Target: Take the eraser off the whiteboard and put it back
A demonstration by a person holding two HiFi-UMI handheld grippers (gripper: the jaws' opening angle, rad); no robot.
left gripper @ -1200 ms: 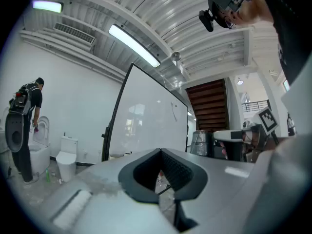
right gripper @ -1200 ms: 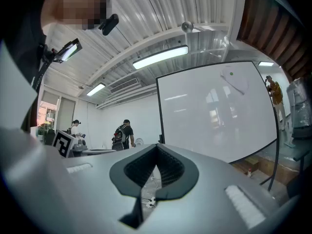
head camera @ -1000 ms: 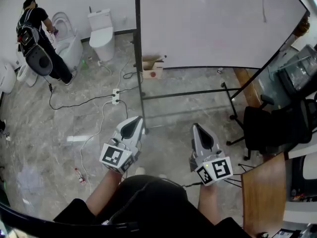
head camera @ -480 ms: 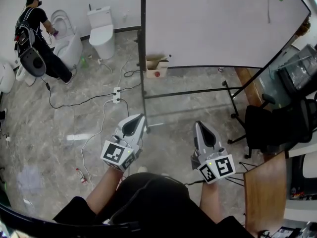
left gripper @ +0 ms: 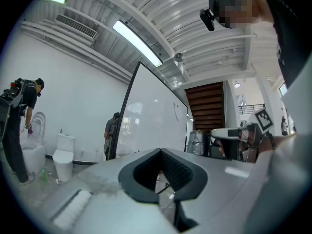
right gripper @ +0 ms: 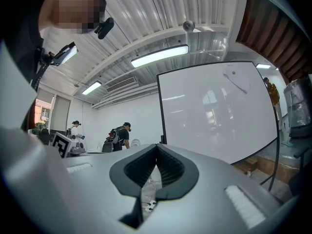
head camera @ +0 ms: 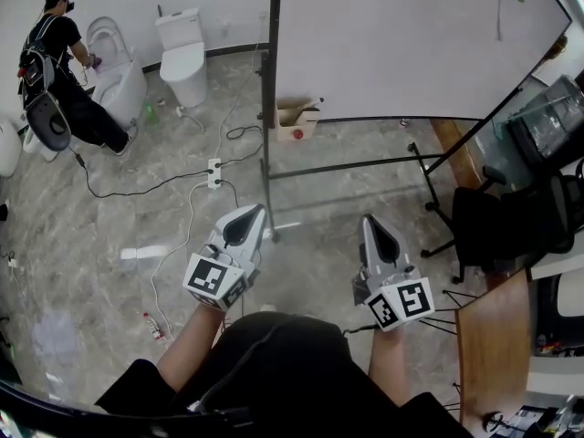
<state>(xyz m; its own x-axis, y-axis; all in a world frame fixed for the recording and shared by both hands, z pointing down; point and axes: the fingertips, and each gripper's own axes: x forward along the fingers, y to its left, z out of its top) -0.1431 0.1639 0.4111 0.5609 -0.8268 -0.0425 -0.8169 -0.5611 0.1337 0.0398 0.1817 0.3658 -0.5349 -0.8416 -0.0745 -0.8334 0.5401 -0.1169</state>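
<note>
Marble floor; black-framed white whiteboard.

Overhead, two level — common whiteboard

The left gripper and the right gripper sit slightly higher in the head view than before; the whiteboard and the cardboard box lie further right.

The room is bright and evenly lit by long ceiling lamps. The whiteboard carries pale reflections. Both gripper views curve strongly toward dark round edges, and the nearest parts look soft.
</note>
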